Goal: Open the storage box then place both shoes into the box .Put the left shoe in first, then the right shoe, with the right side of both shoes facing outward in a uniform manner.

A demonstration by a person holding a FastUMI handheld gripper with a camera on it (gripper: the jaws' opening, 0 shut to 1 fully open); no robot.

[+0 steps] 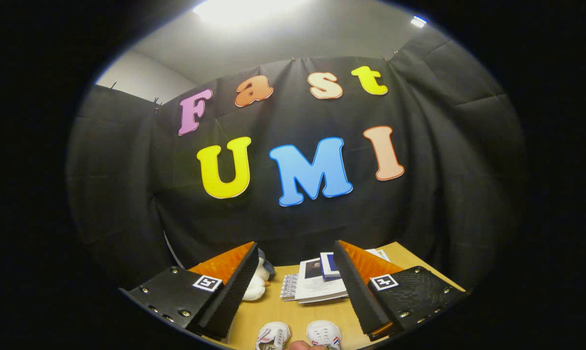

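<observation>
My gripper (297, 253) is held high over a wooden table (298, 316), open, with nothing between its fingers. Two small white shoes lie side by side on the table below and between the fingers: one (273, 336) on the left, and one with red and blue marks (324, 333) on the right. Only their toe ends show. A fingertip of a person's hand (300, 345) peeks in just in front of the shoes.
Beyond the fingers, near the table's far edge, lie papers and booklets (317, 284), a small blue-and-white box (330, 265) and a white plush toy (256, 282) beside the left finger. The black cloth wall hangs close behind the table.
</observation>
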